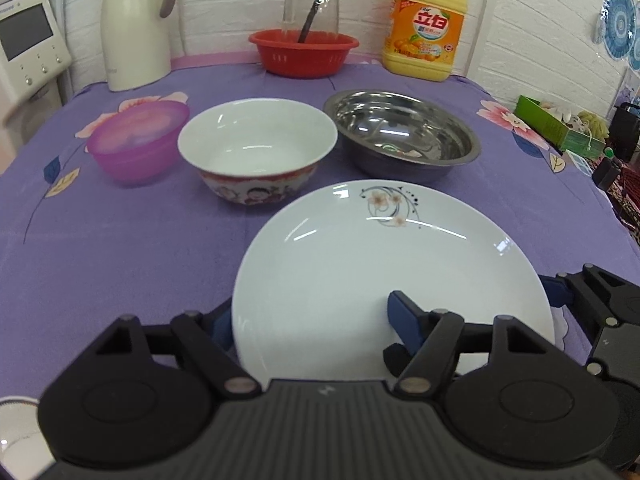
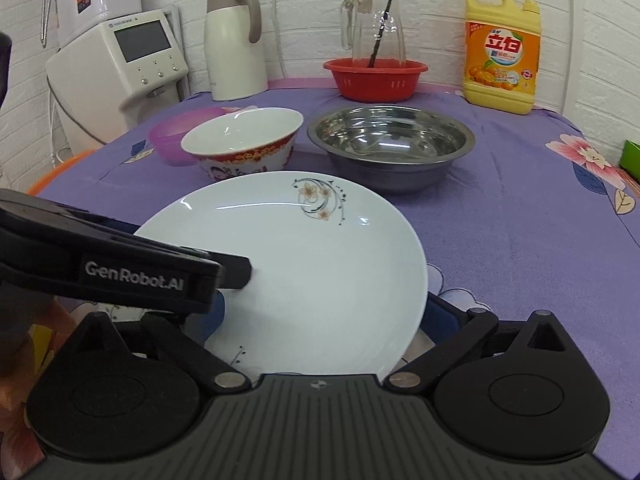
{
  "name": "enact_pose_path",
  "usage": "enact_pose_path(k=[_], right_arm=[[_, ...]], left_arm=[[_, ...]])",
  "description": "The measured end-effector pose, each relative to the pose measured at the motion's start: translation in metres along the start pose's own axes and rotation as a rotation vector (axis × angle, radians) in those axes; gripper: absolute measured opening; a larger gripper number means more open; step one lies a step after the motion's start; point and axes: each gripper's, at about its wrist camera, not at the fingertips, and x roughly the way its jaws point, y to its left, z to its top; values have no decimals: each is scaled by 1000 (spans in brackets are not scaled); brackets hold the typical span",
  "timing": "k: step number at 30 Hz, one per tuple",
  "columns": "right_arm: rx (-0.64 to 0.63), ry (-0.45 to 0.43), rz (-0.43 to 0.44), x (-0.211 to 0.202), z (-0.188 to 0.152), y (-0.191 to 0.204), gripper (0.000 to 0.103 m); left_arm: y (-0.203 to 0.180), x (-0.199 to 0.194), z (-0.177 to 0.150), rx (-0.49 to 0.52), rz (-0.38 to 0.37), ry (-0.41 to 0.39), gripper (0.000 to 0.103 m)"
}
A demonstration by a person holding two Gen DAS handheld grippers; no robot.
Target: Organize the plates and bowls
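A white plate with a flower print (image 1: 384, 264) (image 2: 312, 264) is held tilted above the purple cloth. My left gripper (image 1: 312, 320) is closed on the plate's near rim, one blue pad on top and one under it. My right gripper (image 2: 320, 312) straddles the plate's other edge, its fingers mostly hidden beneath it. Behind stand a white ceramic bowl with red trim (image 1: 256, 148) (image 2: 244, 140), a steel bowl (image 1: 404, 132) (image 2: 392, 144) and a pink plastic bowl (image 1: 136, 144) (image 2: 176, 136).
At the back stand a red basket (image 1: 304, 52) with a glass jug (image 2: 376, 24), a white thermos (image 1: 134, 28), a yellow detergent bottle (image 1: 424, 28) and a water dispenser (image 2: 116, 64). A green box (image 1: 556, 124) lies at the right table edge.
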Motion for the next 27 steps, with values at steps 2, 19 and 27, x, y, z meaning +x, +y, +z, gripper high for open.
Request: enact_pose_path(k=[2,19,27], right_arm=[[7,-2,-3,0,0,-1,103],[10,-83,-34,-18,6,9,103],[15,-106,-49,-39,12,44,103]], left_arm=[[-1,0,1,0,1,2,71],[4,-21,10,-17,-17,-37,68],[29,-62,-1,-42,-19,-86,68]])
